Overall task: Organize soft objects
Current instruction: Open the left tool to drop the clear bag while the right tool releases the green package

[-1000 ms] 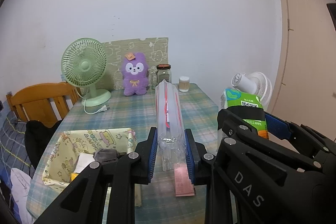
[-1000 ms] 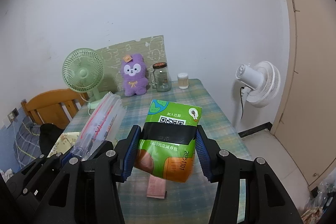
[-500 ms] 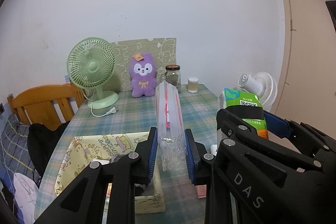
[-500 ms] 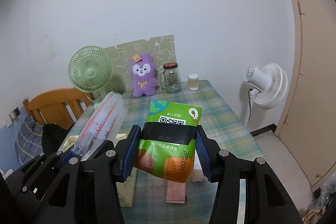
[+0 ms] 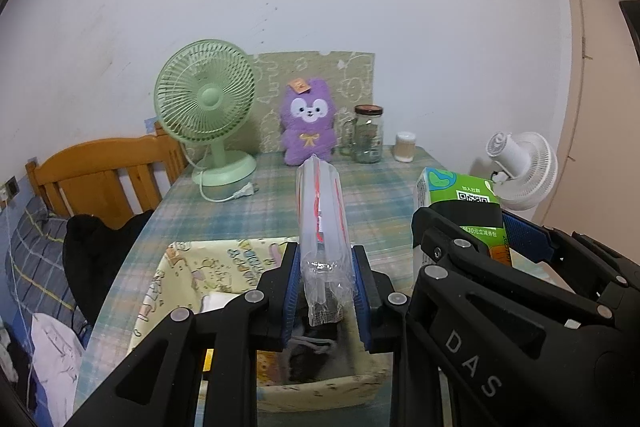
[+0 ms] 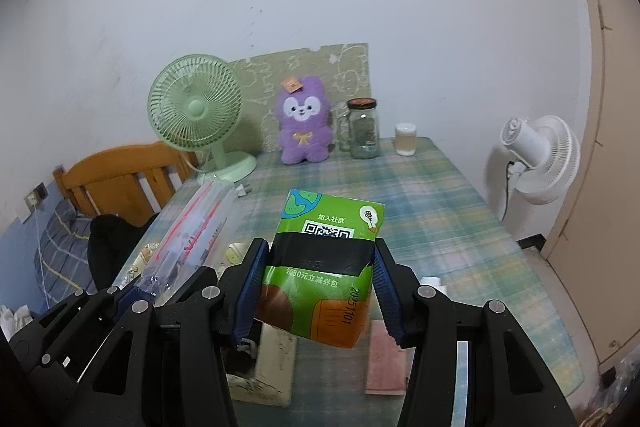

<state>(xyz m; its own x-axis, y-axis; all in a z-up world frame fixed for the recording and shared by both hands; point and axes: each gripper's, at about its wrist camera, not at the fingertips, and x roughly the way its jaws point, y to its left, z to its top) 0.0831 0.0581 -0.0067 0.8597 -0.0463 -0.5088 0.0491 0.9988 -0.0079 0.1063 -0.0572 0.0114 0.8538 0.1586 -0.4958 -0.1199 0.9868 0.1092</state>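
Table (image 6: 436, 195): plaid cloth in pale green and blue, set against a white wall.
Wooden chair (image 5: 100, 171): at the table's left edge, dark clothing draped by it.
Fabric storage box (image 5: 208, 267): cream, cartoon print, open top, on the table's near part; small items inside, too hidden to name.
Green desk fan (image 5: 206, 107): upright at the far left of the table, plug lying loose beside its base.
White fan (image 6: 538, 159): off the table's right edge.
Purple plush toy (image 5: 307, 121): upright at the far edge, against a patterned board.
Glass jar (image 6: 363, 129): just right of the plush; a small cup beside it.
Left gripper (image 5: 326, 291): blue pads pinching the near end of a clear plastic packet (image 5: 322, 219) with red print; packet juts forward, held above the box.
Right gripper (image 6: 318, 291): pads pressed on both sides of a green tissue pack (image 6: 324, 263), held off the table just right of the box.
Pink cloth (image 6: 386, 363): flat on the table below the tissue pack.
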